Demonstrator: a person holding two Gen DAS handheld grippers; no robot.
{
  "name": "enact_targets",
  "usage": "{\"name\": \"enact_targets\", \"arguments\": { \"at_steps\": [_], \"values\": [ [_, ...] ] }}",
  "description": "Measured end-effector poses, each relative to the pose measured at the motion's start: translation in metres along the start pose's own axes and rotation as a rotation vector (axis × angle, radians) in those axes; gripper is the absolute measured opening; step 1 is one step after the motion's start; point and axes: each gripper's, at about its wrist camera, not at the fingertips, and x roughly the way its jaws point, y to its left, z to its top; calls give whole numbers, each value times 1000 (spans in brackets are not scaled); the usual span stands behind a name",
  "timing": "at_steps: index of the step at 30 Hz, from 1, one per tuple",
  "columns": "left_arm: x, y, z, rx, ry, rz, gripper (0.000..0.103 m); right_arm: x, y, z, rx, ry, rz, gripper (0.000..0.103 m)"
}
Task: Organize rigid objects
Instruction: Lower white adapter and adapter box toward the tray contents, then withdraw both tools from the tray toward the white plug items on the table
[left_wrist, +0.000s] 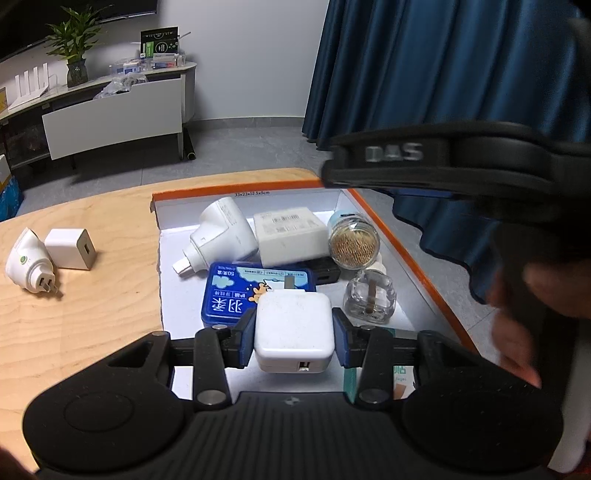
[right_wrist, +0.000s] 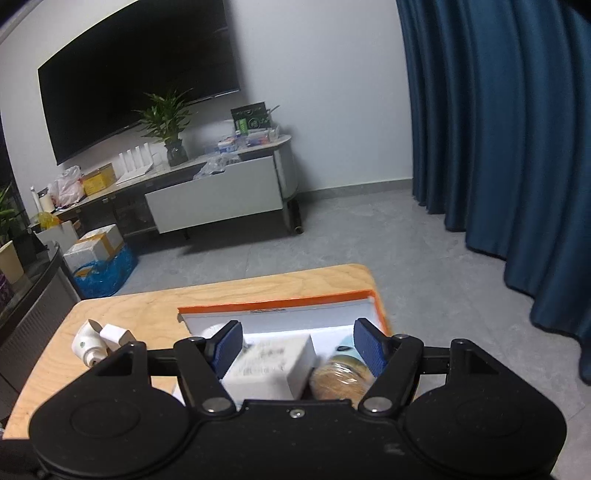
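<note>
My left gripper (left_wrist: 293, 336) is shut on a white USB charger cube (left_wrist: 293, 328), held over the near end of an orange-rimmed white box (left_wrist: 236, 186). The box holds a white plug adapter (left_wrist: 221, 232), a white power brick (left_wrist: 291, 234), a toothpick jar (left_wrist: 354, 240), a blue tin (left_wrist: 236, 295) and a clear glass bottle (left_wrist: 369, 297). On the table left of the box lie a white cube charger (left_wrist: 70, 248) and a round white plug (left_wrist: 27, 264). My right gripper (right_wrist: 297, 347) is open and empty above the box (right_wrist: 277, 306), over the power brick (right_wrist: 271, 367) and jar (right_wrist: 340, 380).
The wooden table (left_wrist: 81, 314) ends just past the box. The right gripper's body (left_wrist: 443, 158) hangs over the box's far right corner in the left view. A blue curtain (right_wrist: 498, 129), a TV cabinet (right_wrist: 214, 195) and grey floor lie beyond.
</note>
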Motion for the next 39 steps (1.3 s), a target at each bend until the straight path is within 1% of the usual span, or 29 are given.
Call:
{"name": "enact_targets", "arguments": {
  "at_steps": [3,5,6,7,8,12,14,16,18,19,21,24,27,31,39],
  "values": [
    [2,-3,-2,-2,12,-18,42,-15,-4,-5,-2,-11,-10,80],
    [4,-5,-3,3,23,-52,43,-24,-6,-9,9,-15,-17,80],
    [2,-5,-4,-4,16,-64,46,-28,-6,-11,15,-18,-16,80],
    [1,-5,-4,-7,11,-63,50,-31,-6,-12,15,-20,-13,80],
    [-1,-6,-4,-3,7,-63,60,-35,-6,-14,15,-21,-12,80],
    [-9,-6,-3,9,-7,-48,60,-44,0,-17,4,-22,-15,81],
    [-13,-2,-2,-3,-8,-29,61,-48,4,-19,2,-20,-7,81],
    [-16,3,-2,-16,-3,5,65,-50,8,-20,1,-19,-6,82],
    [-20,10,-2,-31,1,39,72,-52,12,-22,3,-16,-3,84],
    [-23,13,-2,-36,0,52,73,-54,16,-23,0,-15,1,85],
    [-29,21,-3,-45,-7,85,78,-55,22,-25,-7,-10,8,87],
    [-36,35,-3,-70,-9,131,82,-56,32,-28,-10,-4,17,89],
    [-43,50,-5,-94,-8,170,83,-54,44,-29,-20,8,37,90],
    [-52,69,-7,-125,-17,204,84,-51,63,-32,-45,25,65,91],
    [-63,107,-16,-195,-25,259,84,-43,99,-39,-89,56,126,91]
  ]
}}
